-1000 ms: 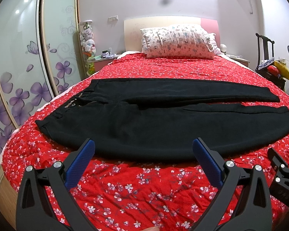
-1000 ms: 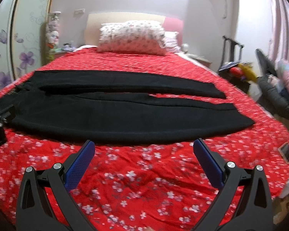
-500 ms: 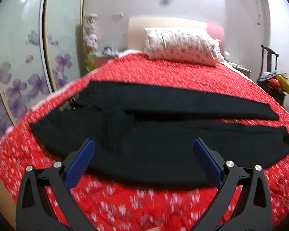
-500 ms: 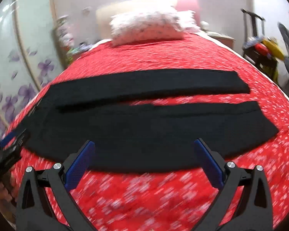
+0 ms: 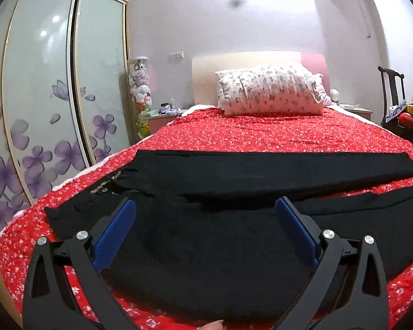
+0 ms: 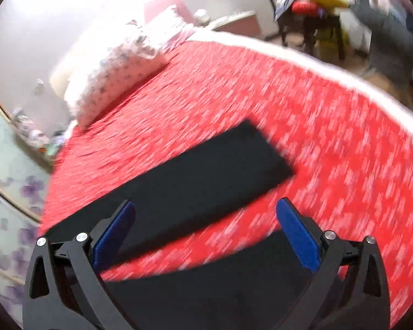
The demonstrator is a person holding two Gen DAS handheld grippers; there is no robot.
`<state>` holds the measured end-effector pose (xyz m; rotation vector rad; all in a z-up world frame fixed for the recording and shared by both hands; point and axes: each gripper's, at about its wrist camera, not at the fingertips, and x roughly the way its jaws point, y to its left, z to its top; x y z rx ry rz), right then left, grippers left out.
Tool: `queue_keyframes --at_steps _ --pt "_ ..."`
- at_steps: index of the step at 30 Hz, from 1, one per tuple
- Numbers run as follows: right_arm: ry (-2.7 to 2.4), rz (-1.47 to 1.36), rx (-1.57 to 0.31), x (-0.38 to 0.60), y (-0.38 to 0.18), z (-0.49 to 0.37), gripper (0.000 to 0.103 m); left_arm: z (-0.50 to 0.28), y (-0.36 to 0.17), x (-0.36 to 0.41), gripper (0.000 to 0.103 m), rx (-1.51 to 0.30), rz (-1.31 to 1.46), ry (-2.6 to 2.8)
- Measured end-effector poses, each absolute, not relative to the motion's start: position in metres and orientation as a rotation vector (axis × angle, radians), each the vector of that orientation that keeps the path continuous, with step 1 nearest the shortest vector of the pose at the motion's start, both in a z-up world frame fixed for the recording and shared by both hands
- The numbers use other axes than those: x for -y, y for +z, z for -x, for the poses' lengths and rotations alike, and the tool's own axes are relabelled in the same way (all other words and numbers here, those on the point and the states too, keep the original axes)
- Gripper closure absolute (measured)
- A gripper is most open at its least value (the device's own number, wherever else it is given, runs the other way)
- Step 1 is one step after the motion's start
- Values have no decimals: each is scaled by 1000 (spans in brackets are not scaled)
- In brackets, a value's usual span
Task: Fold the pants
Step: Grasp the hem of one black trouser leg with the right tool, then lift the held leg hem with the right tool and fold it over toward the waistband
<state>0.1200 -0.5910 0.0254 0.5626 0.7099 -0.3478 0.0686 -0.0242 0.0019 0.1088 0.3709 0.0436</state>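
Observation:
Black pants (image 5: 234, 192) lie flat across a red floral bedspread (image 5: 275, 132), waist at the left, both legs running to the right. My left gripper (image 5: 205, 211) is open and empty, hovering over the near leg close to the waist. In the blurred, tilted right wrist view the far leg's cuff end (image 6: 220, 165) lies ahead and the near leg (image 6: 220, 288) passes under my right gripper (image 6: 205, 214), which is open and empty.
A floral pillow (image 5: 269, 93) leans on the headboard at the back. A sliding wardrobe (image 5: 41, 110) with purple flowers stands at the left. A nightstand (image 5: 162, 115) and a chair with clutter (image 5: 399, 115) flank the bed.
Both grippers have moved forward from the bed's near edge to over the pants. The right gripper has swung right and tilted toward the cuff ends; its view is now blurred.

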Motion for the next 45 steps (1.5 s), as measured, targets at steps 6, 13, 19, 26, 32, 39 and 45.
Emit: queue_keyframes --at_steps 6,13,19,26,32,39,45 --pt "-337 -659 -703 643 -10 -176 15 -80 -9 28 2 -434 -137 4" --pt "-394 -609 -713 672 -37 -230 35 -85 -18 26 2 -497 -104 -99" --pt "-426 -562 -746 684 -55 -260 41 -90 -23 30 2 -521 -117 -104" --pt "-478 -514 -710 681 -67 -254 83 -89 -26 37 2 -522 -156 -110" --pt "-433 -509 -593 670 -44 -231 88 -89 -24 34 2 -516 -138 -113" --pt "-305 -566 -418 653 -6 -165 89 -87 -22 28 2 -497 -113 -99" --pt "-160 -584 -358 613 13 -72 93 -79 -15 23 2 -451 -86 -81"
